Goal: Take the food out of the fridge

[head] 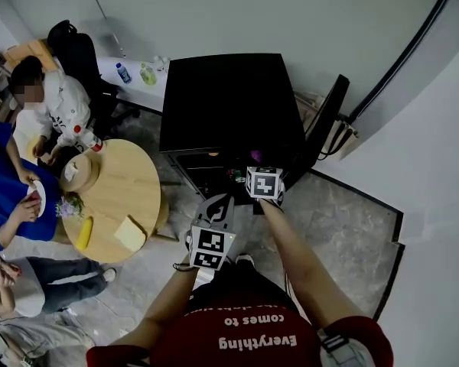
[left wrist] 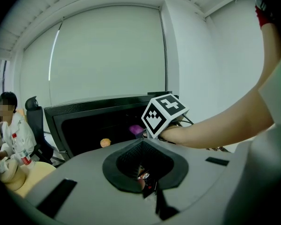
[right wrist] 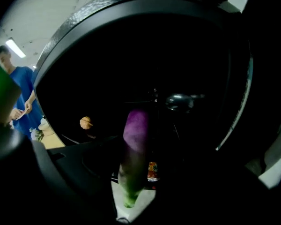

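My right claw (head: 258,165) is reaching into the open fridge (head: 229,98), tilted down, with its marker cube just at the front edge. Its jaws stand wide apart. The eggplant (right wrist: 136,130) lies straight ahead along the claw's line and sits in the gap between the jaws. Its green stem end is nearest me and its purple end points deeper in. The interior is too dark for me to tell whether either pad touches it, and I see no squeeze on it.

A small orange lump (right wrist: 86,122) lies to the left of this claw and farther in, well apart from the eggplant. The fridge door (head: 327,125) hangs open on the claw's right.

My left claw (head: 219,205) hangs outside the fridge, behind the right claw and to its left, aimed at the opening. Its jaws are together, with only a thin seam between them and nothing that I can make out gripped there. From its view, the right claw's cube is ahead and slightly to the right, with the eggplant just beside the cube.

Off to the left claw's left is a round table (head: 122,182) with a banana (head: 84,233) on it.
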### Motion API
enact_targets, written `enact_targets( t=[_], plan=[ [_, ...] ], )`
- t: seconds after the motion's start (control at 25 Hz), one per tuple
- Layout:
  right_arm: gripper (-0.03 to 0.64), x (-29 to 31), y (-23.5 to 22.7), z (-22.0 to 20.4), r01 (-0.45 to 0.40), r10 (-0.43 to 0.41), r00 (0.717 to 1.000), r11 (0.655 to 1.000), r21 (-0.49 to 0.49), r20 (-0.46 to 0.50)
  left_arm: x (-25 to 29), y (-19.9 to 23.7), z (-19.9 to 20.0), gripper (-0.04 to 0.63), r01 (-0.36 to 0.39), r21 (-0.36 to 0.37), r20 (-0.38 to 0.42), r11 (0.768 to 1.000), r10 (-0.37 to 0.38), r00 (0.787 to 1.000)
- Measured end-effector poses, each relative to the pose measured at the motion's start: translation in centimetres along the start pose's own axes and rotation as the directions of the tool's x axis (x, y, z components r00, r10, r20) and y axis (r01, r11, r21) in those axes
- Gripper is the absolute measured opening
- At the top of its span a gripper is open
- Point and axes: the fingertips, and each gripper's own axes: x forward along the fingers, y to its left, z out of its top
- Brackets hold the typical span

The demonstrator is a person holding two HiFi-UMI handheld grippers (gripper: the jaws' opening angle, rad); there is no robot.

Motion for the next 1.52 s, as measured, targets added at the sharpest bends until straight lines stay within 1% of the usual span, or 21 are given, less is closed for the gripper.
enact_targets(
  t=[0.12, 0.16, 0.52, 0.76, 0.96, 1.32, 1.52],
  plan=[
    [0.218, 0.3, 0.2, -0.4, -0.016, 0.016, 1.000, 1.000, 0.026, -0.009, 0.0, 0.4, -0.1, 0.002, -0.005, 0.000, -0.004, 1.000, 0.005, 1.000],
    [0.201, 0.3, 0.2, -0.5, -0.019, 0.019, 1.000, 0.999, 0.027, -0.007, 0.0, 0.4, -0.2, 0.002, -0.005, -0.001, -0.004, 1.000, 0.005, 1.000],
    [0.196, -1.4, 0.5, -0.7, -0.070, 0.069, 0.998, 0.995, 0.074, 0.010, -0.3, 0.8, 0.5, 0.002, -0.019, -0.002, 0.012, 1.000, 0.019, 1.000],
    [0.195, -4.1, 1.1, -1.6, -0.106, 0.104, 0.994, 0.988, 0.116, 0.026, -0.8, 0.8, 1.5, 0.002, -0.028, -0.005, 0.047, 1.000, 0.028, 0.998],
    [0.195, -7.2, 1.7, -2.4, -0.161, 0.154, 0.987, 0.975, 0.155, 0.055, -1.5, 0.0, 2.2, 0.002, -0.021, -0.008, 0.067, 1.000, 0.021, 0.997],
    [0.195, -12.8, 2.4, -3.9, -0.208, 0.186, 0.975, 0.956, 0.205, 0.119, -2.4, -1.7, 1.9, 0.002, -0.004, 0.000, 0.080, 1.000, 0.004, 0.997],
    [0.195, -16.9, 3.0, -4.3, -0.239, 0.208, 0.963, 0.952, 0.192, 0.169, -2.9, -2.2, 2.0, 0.002, -0.006, -0.004, 0.085, 1.000, 0.006, 0.996]
  ],
)
